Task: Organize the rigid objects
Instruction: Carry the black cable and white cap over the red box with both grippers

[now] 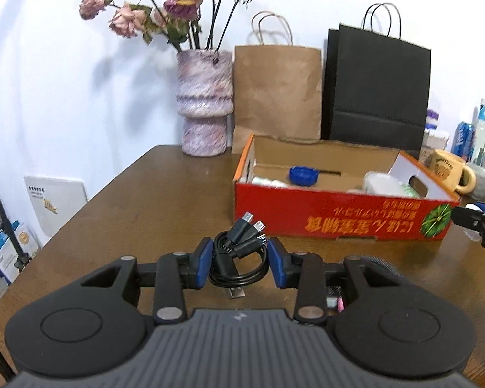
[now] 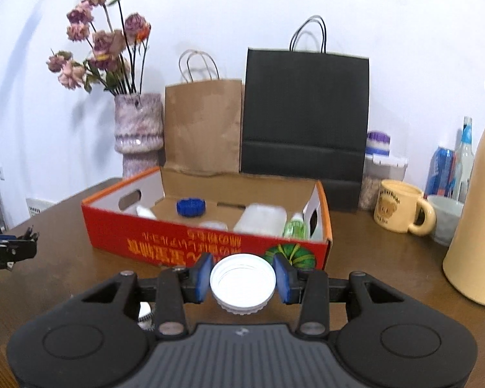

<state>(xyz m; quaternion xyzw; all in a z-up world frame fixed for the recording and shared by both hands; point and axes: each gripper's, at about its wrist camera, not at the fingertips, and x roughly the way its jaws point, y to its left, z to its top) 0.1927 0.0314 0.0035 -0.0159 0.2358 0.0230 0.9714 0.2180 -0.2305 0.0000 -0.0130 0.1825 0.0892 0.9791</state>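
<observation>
Coiled black USB cable (image 1: 239,258) sits pinched between the left gripper (image 1: 240,263) pads; white ribbed plastic lid (image 2: 242,283) is clamped in the right gripper (image 2: 243,278). Both hang over the brown wooden table (image 1: 145,200), just before the red cardboard box (image 2: 184,242).

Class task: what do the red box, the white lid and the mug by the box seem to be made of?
Red box: printed cardboard, matte; plain brown inside and cut handle holes show it.
White lid: likely moulded plastic, smooth; ribbed rim and inner rings.
Mug: probably glazed ceramic; thick cream wall, chunky handle, printed bear, slight sheen.
</observation>
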